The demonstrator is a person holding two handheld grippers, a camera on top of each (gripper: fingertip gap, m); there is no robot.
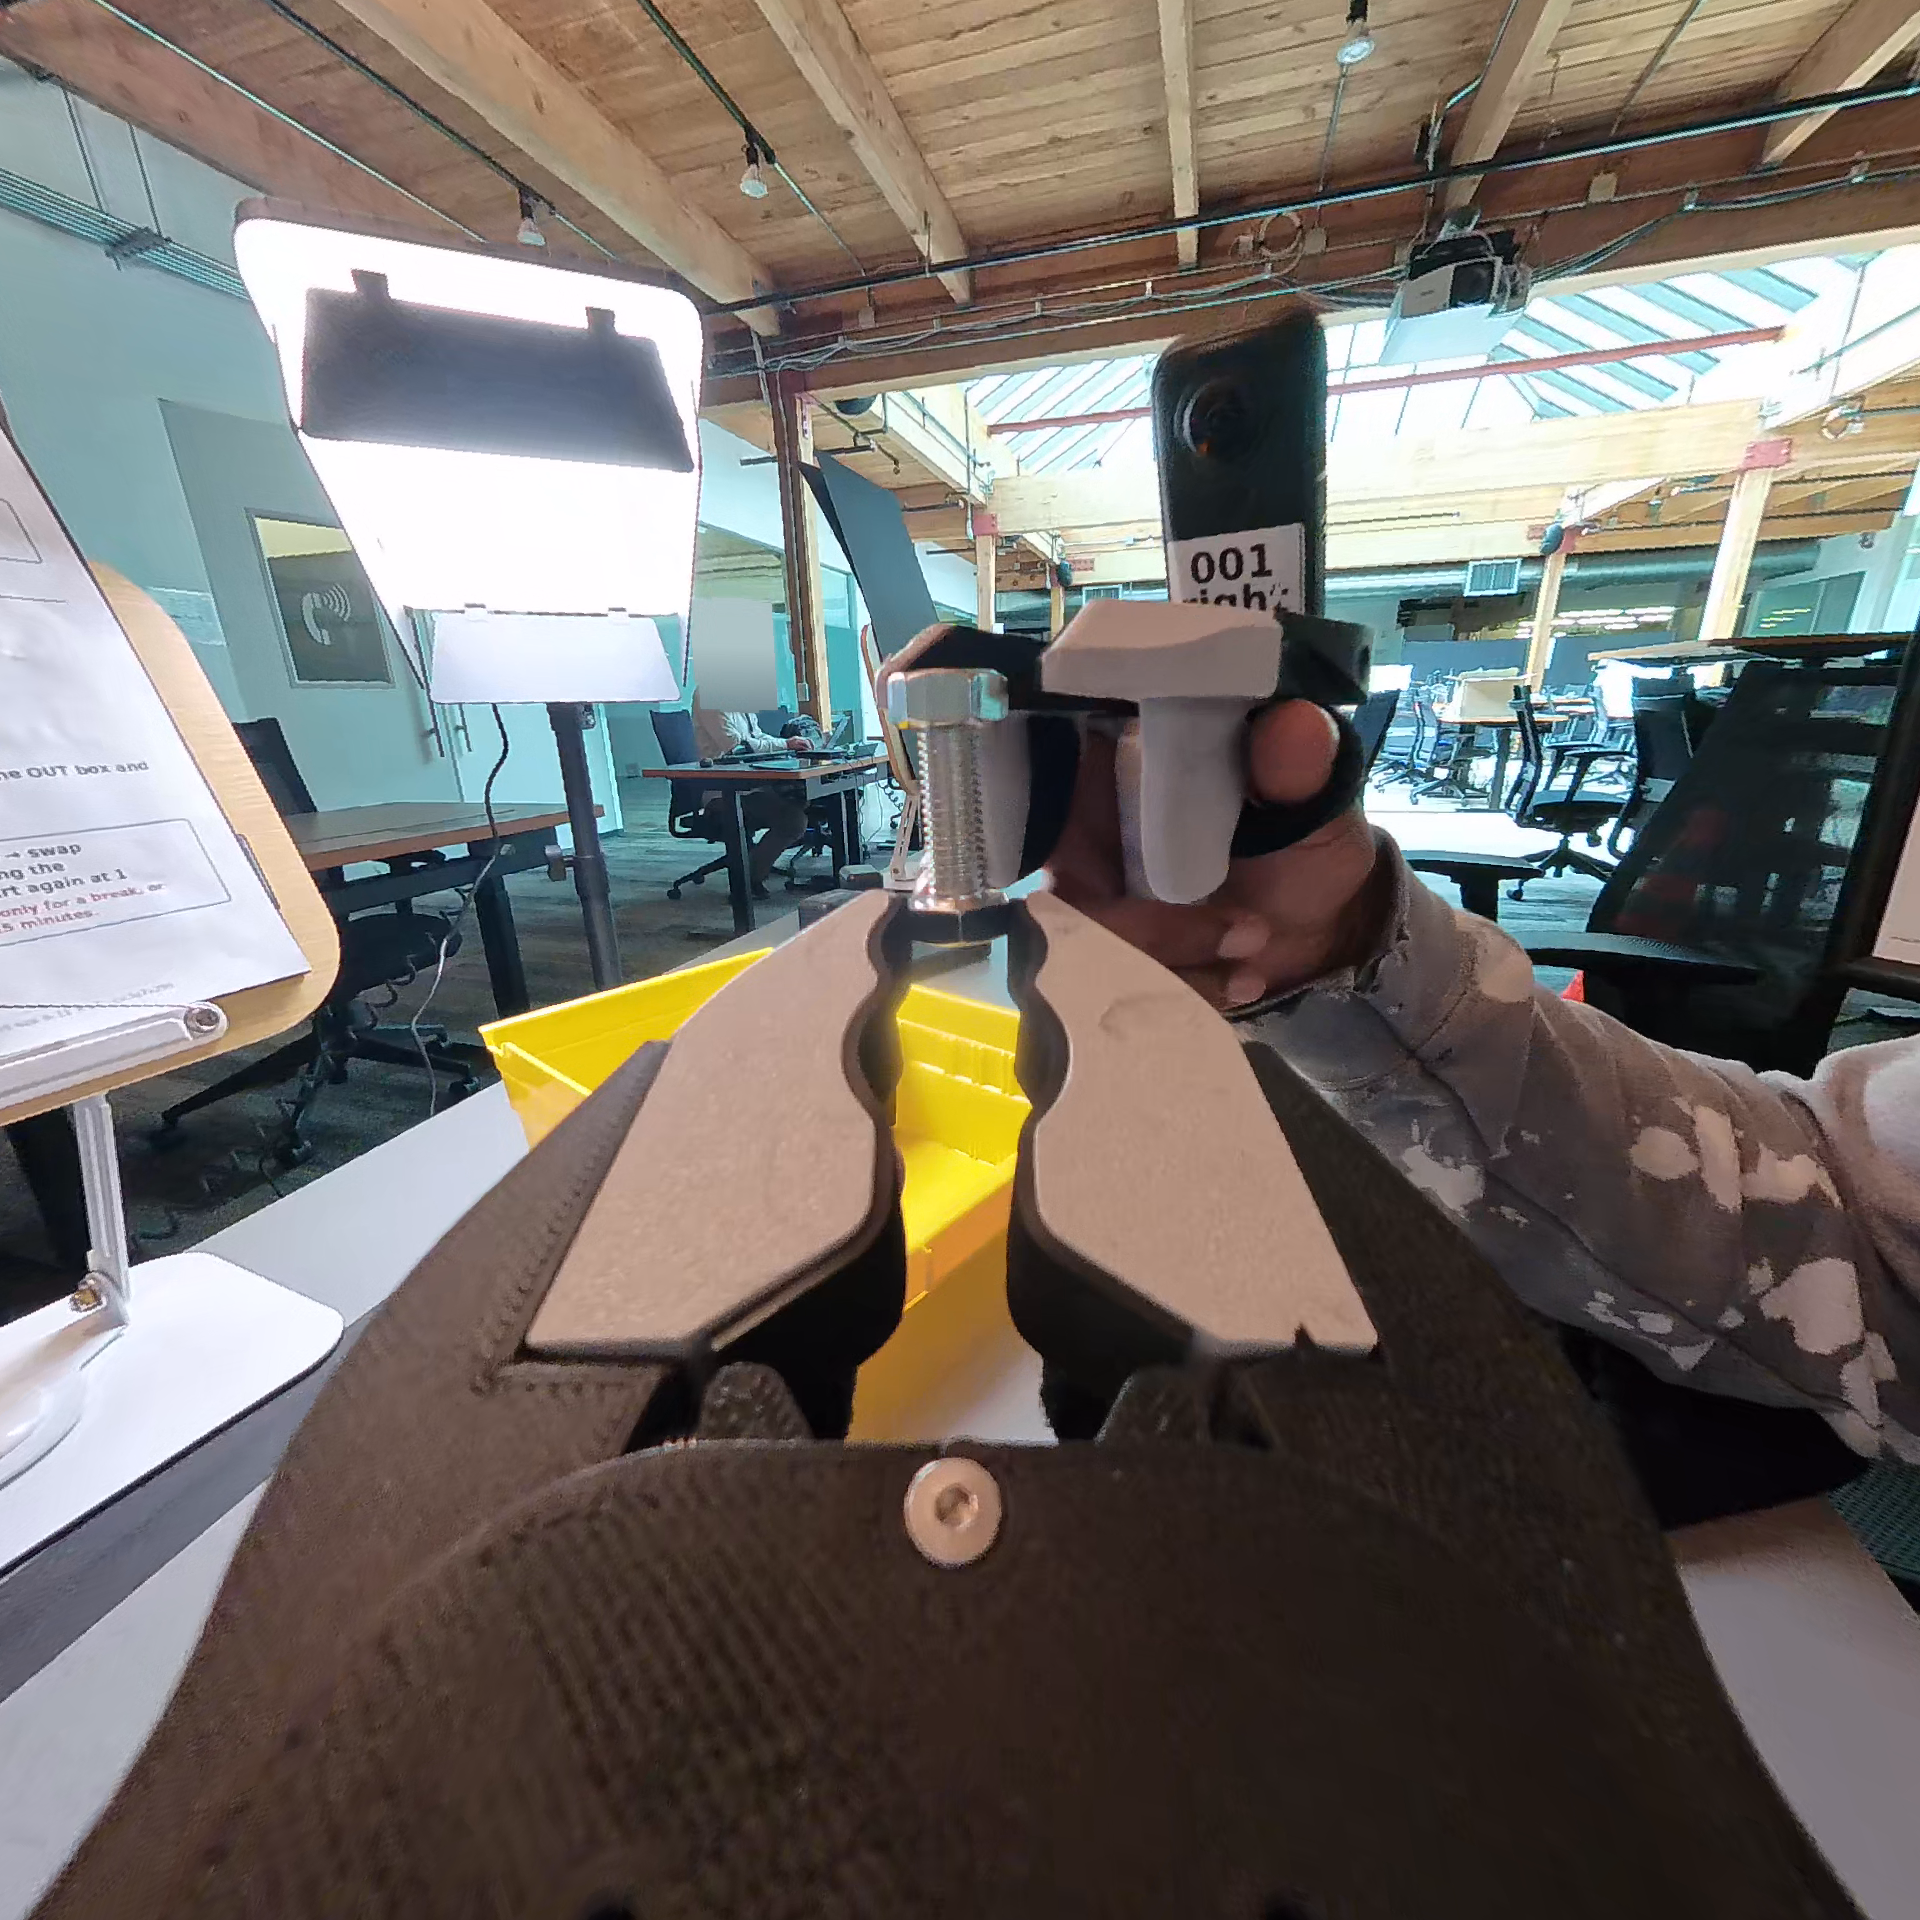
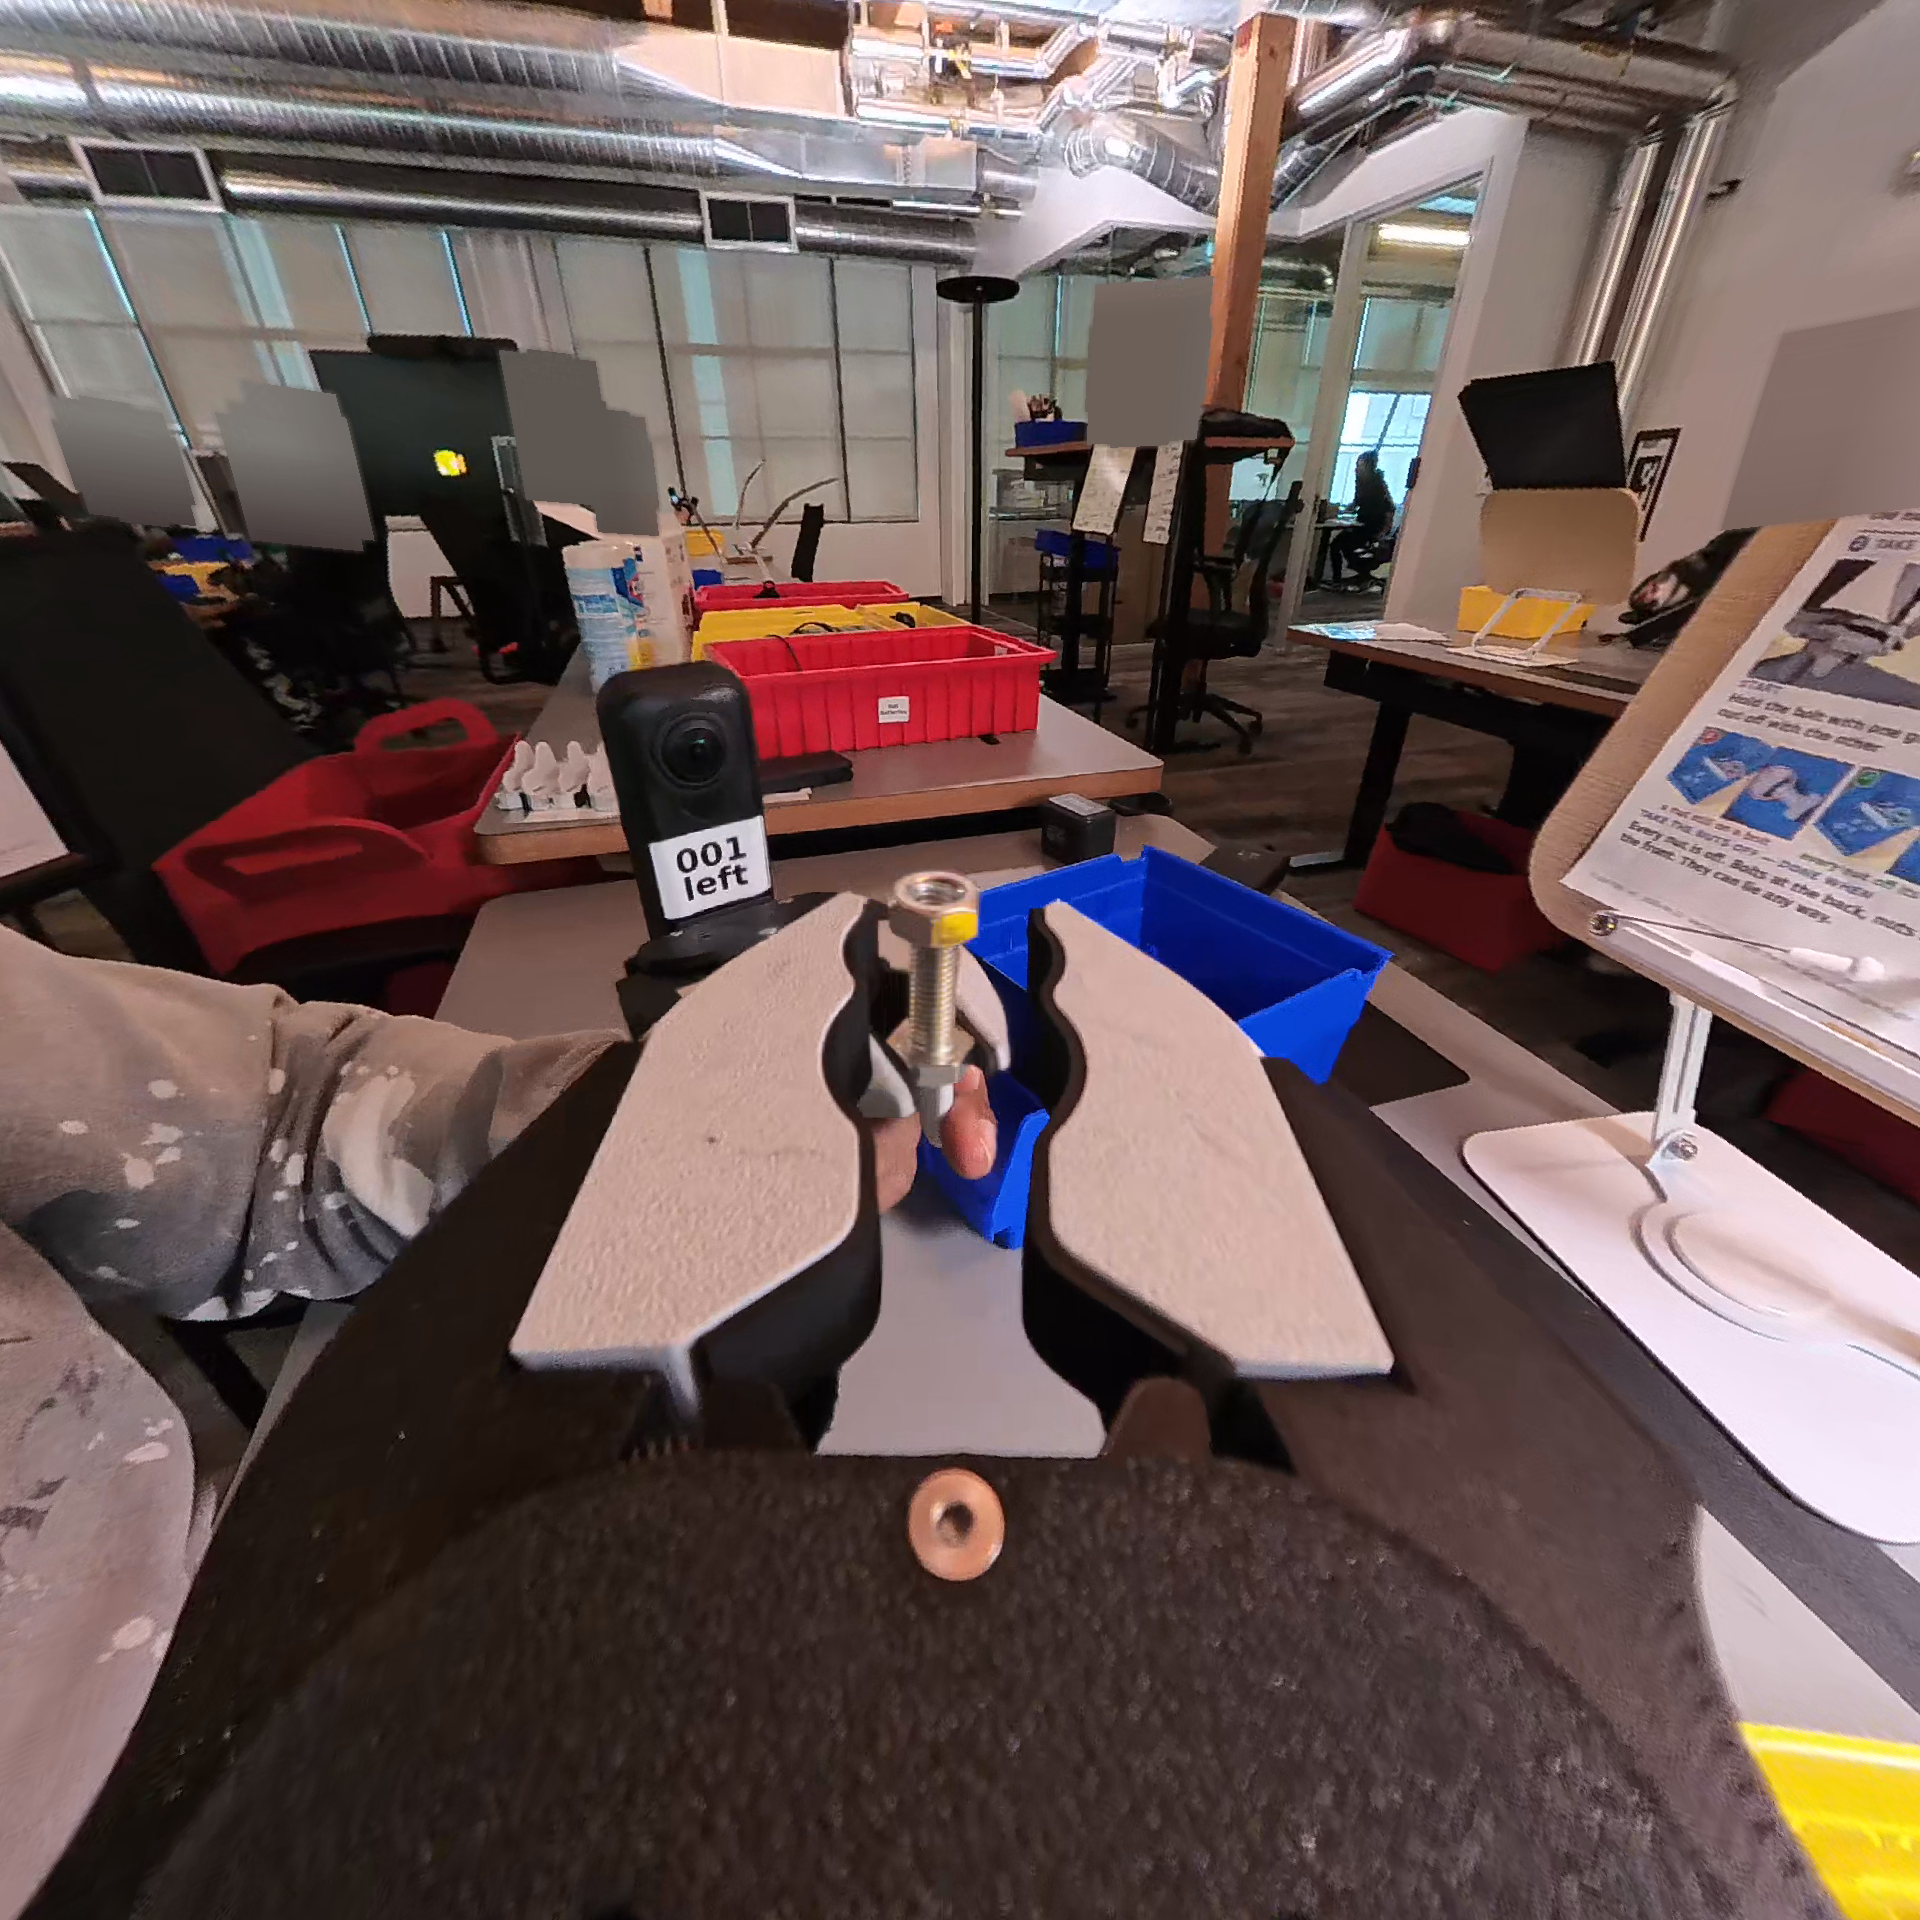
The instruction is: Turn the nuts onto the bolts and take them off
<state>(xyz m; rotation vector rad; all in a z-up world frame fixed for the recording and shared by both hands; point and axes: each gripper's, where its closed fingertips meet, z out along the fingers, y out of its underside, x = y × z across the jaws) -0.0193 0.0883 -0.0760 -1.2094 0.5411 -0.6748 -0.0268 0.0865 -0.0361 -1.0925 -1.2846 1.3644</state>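
1. We judge the bolt (image 1: 951,800) to be bare steel: stiff, fairly heavy for its size and slick on the threads. The flat sides of the head and of the nut (image 1: 951,923) are the safe places to hold it. A grip on the threaded shank would probably slip or roll.

2. The bolt is held upright in the air between the two tools, above the table, head at the top. The nut sits at the bottom end of the threads.

3. The left gripper (image 1: 956,925) has its tips pressed in on the nut from both sides, so it carries the lower end. The yellow bin (image 1: 956,1143) lies beneath it.

4. The right gripper (image 2: 956,935) looks spread. The head of the bolt stands between its tips, close against one finger, with a clear gap to the other. We cannot tell whether that near finger is touching the head.

5. The blue bin (image 2: 1195,935) sits just behind the bolt in the right wrist view, with nothing showing inside it.

6. In our judgement the head needs a firm pinch on its flats before any turning, or the bolt will spin with the nut.
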